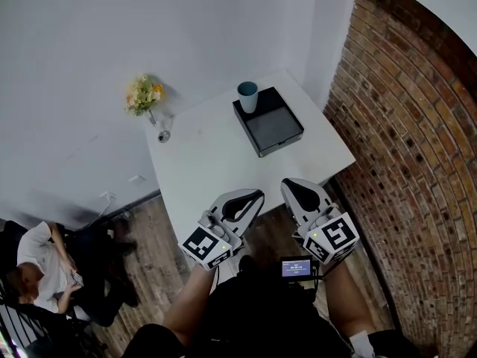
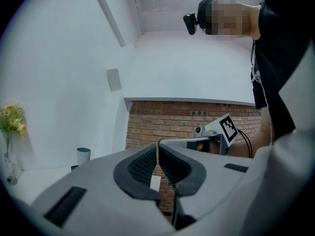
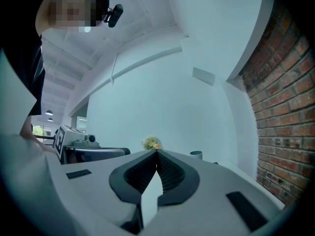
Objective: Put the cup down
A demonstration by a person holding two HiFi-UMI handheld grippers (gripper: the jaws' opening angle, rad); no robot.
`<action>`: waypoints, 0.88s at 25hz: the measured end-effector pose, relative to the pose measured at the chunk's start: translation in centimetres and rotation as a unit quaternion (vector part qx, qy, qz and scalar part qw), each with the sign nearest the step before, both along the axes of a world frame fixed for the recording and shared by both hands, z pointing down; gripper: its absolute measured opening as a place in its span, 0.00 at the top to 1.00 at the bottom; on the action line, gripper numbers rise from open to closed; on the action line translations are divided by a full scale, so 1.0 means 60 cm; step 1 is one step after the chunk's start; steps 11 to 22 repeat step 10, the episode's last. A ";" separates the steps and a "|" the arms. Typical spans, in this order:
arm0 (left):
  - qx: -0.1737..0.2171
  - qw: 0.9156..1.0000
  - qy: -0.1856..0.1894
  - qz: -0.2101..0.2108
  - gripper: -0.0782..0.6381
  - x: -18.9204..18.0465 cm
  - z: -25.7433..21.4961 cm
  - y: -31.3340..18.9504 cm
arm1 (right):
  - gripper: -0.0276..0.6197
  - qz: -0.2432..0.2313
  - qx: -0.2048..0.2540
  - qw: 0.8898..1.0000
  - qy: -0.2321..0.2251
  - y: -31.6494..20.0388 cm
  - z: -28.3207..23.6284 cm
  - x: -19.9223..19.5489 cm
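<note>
Cup: teal round cup (image 1: 247,95) upright on flat black tray's (image 1: 277,134) far-left corner; I judge it set down.
Tongs: left gripper (image 1: 253,198) and right gripper (image 1: 292,186) closed, empty, well short of tray, nothing left to carry.

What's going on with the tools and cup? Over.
Left tool, right tool shut, empty. Cup upright at black tray far corner, untouched. Nothing blocking.

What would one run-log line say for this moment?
cup: upright on tray corner | left claw: shut, empty | right claw: shut, empty | both: at near edge of table, far from cup
</note>
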State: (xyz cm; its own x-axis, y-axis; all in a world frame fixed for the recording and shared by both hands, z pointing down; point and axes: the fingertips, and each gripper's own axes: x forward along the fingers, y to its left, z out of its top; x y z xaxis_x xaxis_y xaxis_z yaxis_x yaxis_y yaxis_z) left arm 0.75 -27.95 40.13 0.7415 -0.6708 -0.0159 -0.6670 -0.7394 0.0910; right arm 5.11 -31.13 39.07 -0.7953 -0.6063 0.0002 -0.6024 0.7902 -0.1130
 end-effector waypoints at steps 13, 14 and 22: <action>0.000 1.000 -0.004 0.003 0.86 -0.003 0.000 -0.004 | 0.94 0.006 0.006 1.000 0.012 0.001 0.001 -0.001; 0.000 1.000 -0.004 0.003 0.86 -0.003 0.000 -0.004 | 0.94 0.006 0.006 1.000 0.012 0.001 0.001 -0.001; 0.000 1.000 -0.004 0.003 0.86 -0.003 0.000 -0.004 | 0.94 0.006 0.006 1.000 0.012 0.001 0.001 -0.001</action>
